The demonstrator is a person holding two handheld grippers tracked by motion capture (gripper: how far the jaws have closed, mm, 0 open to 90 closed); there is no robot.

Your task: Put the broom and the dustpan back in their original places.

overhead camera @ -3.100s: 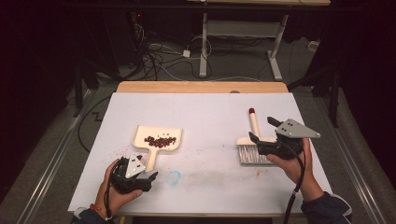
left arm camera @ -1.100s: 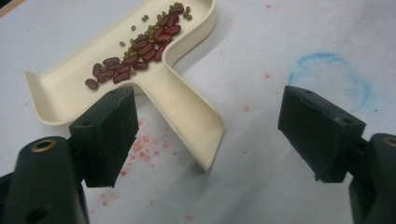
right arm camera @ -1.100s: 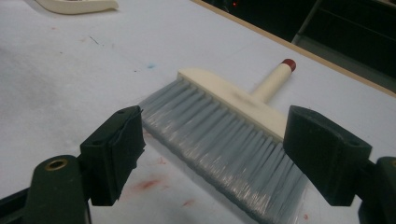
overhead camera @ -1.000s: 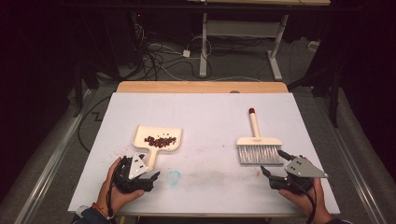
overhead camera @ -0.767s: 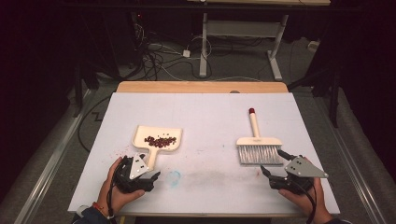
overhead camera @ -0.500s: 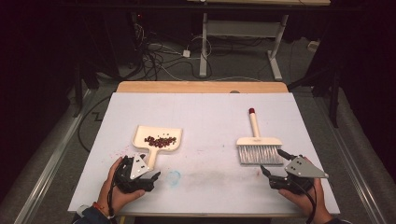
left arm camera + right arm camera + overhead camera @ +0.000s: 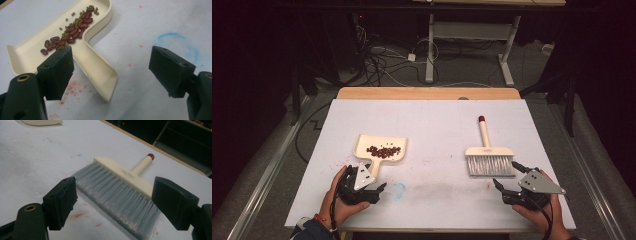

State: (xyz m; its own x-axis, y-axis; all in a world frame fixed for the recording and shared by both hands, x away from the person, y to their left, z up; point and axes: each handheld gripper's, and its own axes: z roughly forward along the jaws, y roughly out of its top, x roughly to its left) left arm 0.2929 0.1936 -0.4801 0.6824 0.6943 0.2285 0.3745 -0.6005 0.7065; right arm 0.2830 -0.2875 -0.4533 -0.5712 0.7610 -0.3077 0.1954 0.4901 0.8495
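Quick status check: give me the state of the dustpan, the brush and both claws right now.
Dustpan: flat on the table, holding beans, ungripped.
Beans: red and small green ones, inside the pan.
Brush: lying flat, bristles toward the person, ungripped.
Left claw: open, empty.
Right claw: open, empty.

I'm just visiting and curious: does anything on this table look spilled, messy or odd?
Nothing is spilled: the beans all sit inside the cream dustpan. The white table cover is marked, though, with red specks beside the dustpan handle and a faint blue ring.
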